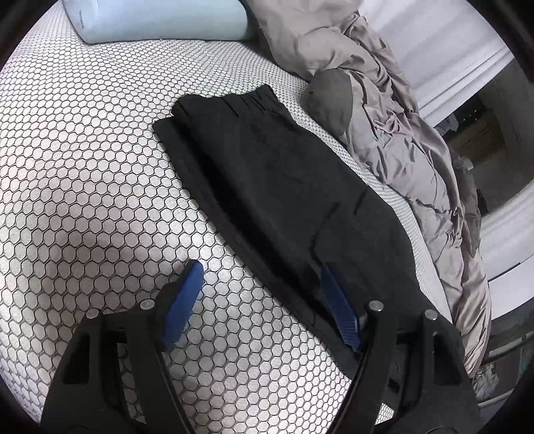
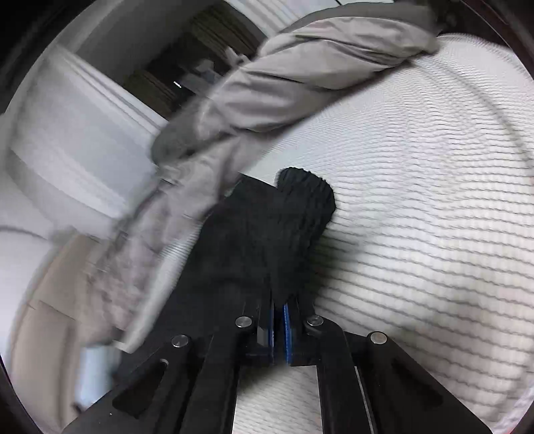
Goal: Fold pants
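Black fabric pants [image 1: 283, 187] lie flat as a long folded strip on the white mattress with a black hexagon pattern [image 1: 100, 167], running from the near right to the far centre in the left wrist view, gathered waistband end at the far end. Left hand-held gripper [image 1: 262, 277]: blue-padded fingers wide apart, holding nothing; the left finger [image 1: 183, 300] is over bare mattress, the right finger [image 1: 337, 307] over the near end of the pants, contact not clear. Right hand-held gripper [image 2: 278, 310]: fingers pressed together, clamped on a bunch of the black pants [image 2: 260, 240], with cloth hanging forward from the tips and a ribbed end [image 2: 307, 190] at the far side; this view is motion-blurred, so fine detail is unreadable. Crumpled grey duvet [image 1: 400, 140] is piled along the right edge of the mattress, just beside the pants and touching or nearly touching their far right side; in the right wrist view the same grey bedding [image 2: 267, 93] sits far and left of the gripped cloth. Pale blue pillow [image 1: 160, 20] at the far left of the bed, well apart from the pants. White wall trim [image 1: 467, 66] and a dark opening [image 1: 477, 127] beyond the bed on the right.
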Demonstrator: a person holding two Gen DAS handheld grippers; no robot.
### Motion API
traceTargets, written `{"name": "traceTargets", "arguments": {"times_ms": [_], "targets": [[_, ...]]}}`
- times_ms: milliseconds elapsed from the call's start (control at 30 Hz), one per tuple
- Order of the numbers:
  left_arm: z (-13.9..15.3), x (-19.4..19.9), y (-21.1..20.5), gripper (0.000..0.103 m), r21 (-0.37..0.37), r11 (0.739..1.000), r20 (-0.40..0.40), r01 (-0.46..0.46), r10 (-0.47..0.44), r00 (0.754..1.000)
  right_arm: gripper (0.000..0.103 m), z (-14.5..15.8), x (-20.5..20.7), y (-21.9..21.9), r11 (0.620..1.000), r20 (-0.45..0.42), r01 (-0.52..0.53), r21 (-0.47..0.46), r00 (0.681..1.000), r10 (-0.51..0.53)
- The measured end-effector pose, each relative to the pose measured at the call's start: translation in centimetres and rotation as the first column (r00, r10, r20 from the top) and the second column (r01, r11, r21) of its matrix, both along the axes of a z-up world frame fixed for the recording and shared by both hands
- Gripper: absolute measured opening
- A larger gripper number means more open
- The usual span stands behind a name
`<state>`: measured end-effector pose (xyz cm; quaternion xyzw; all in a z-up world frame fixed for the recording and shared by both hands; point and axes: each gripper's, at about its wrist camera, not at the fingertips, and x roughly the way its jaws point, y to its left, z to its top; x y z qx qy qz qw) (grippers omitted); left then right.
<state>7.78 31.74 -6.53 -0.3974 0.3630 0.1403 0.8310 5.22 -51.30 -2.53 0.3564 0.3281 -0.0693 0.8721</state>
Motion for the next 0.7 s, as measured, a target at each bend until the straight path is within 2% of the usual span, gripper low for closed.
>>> {"name": "traceTargets", "arguments": {"times_ms": [67, 133, 167, 200, 233, 267, 333, 400, 500, 533, 567, 633, 667, 700], "targets": [[0.0, 0.3, 0.4, 0.071, -0.004, 1.0, 0.003, -0.005, 0.005, 1.0, 0.004, -2.1, 0.4, -0.3, 0.999, -0.111, 0.022, 0.03, 0.994, -0.019], [-0.1, 0.4, 0.7, 0.071, -0.019, 1.0, 0.008, -0.013, 0.013, 1.0, 0.006, -2.4, -0.1, -1.0, 0.996, -0.1, 0.051, 0.078, 0.994, -0.043], [-0.1, 0.7, 0.8, 0.071, -0.022, 1.0, 0.011, -0.015, 0.015, 1.0, 0.015, -2.1, -0.6, -1.1, 0.995, -0.081, 0.057, 0.085, 0.995, -0.05], [-0.2, 0.9, 0.9, 0.071, -0.022, 1.0, 0.014, -0.018, 0.019, 1.0, 0.03, -1.6, -1.0, -1.2, 0.994, -0.06, 0.064, 0.09, 0.996, -0.059], [-0.4, 1.4, 1.2, 0.07, -0.021, 0.999, 0.017, -0.027, 0.027, 0.999, 0.041, -1.2, -1.2, -1.4, 0.992, -0.03, 0.065, 0.105, 0.998, -0.062], [-0.5, 2.1, 1.4, 0.067, -0.017, 0.999, 0.021, -0.036, 0.036, 0.999, 0.057, -1.0, -1.5, -1.6, 0.99, -0.007, 0.065, 0.125, 0.998, -0.065], [-0.8, 3.3, 2.1, 0.05, -0.012, 0.998, 0.02, -0.068, 0.068, 0.997, 0.059, -1.4, -1.3, -1.8, 0.981, 0.022, 0.043, 0.19, 0.999, -0.048], [-1.3, 4.4, 2.8, 0.016, -0.025, 0.997, 0.014, -0.08, 0.08, 0.997, 0.059, -1.9, -0.9, -1.7, 0.969, 0.027, 0.012, 0.246, 0.999, -0.019], [-1.5, 4.5, 3.5, 0.003, -0.045, 0.993, 0.044, -0.113, 0.115, 0.992, 0.059, -2.5, -0.2, -1.6, 0.957, 0.035, -0.005, 0.289, 0.999, -0.006], [-1.2, 4.6, 3.4, 0.002, -0.03, 0.993, 0.054, -0.113, 0.115, 0.992, 0.059, -2.5, 0.0, -1.6, 0.956, 0.044, -0.008, 0.295, 0.999, -0.005], [-0.6, 4.4, 3.2, 0.001, 0.002, 0.994, 0.07, -0.11, 0.11, 0.992, 0.058, -2.6, 0.2, -1.7, 0.954, 0.049, -0.01, 0.298, 0.999, -0.005], [0.5, 3.7, 2.7, 0.001, 0.052, 0.993, 0.088, -0.107, 0.102, 0.991, 0.028, -2.7, 0.7, -1.4, 0.96, 0.052, -0.01, 0.28, 0.999, -0.005], [1.0, 3.2, 2.5, 0.001, 0.073, 0.992, 0.101, -0.102, 0.095, 0.99, 0.004, -2.6, 1.1, -1.3, 0.966, 0.046, -0.006, 0.259, 0.999, -0.007], [1.3, 2.6, 2.3, 0.001, 0.082, 0.991, 0.105, -0.101, 0.093, 0.99, 0.002, -2.9, 1.7, -0.9, 0.969, 0.044, 0.006, 0.247, 0.999, -0.017]]}}
